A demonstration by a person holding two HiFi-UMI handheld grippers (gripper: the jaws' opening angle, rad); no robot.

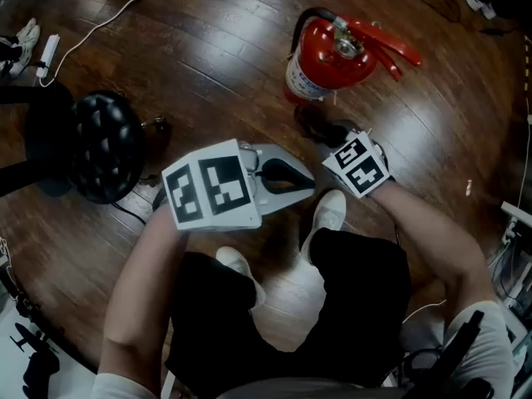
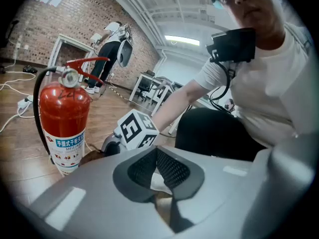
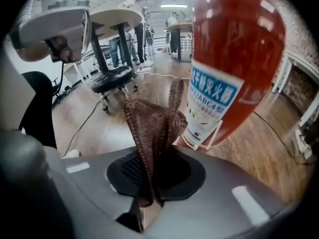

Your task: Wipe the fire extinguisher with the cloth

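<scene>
Standing upright on the far floor, the red metal fire extinguisher (image 1: 328, 61) sits just beside the right gripper (image 3: 149, 180), which is clamped on the brown knitted cloth (image 3: 154, 126). Left gripper (image 2: 160, 178) is closed and empty. I'd press the cloth flat and wipe downward.

Bare wooden floor (image 1: 208, 65) lay open left of the fire extinguisher (image 1: 328, 56); I had the black stool (image 1: 100, 144) well off left, a white cable (image 1: 108, 21) beyond, my shoes (image 1: 328, 214) close underneath.

place: loft office | brick wall (image 2: 82, 19) | wood floor (image 1: 208, 56) | round tables (image 3: 113, 16), stool (image 3: 113, 78)
</scene>
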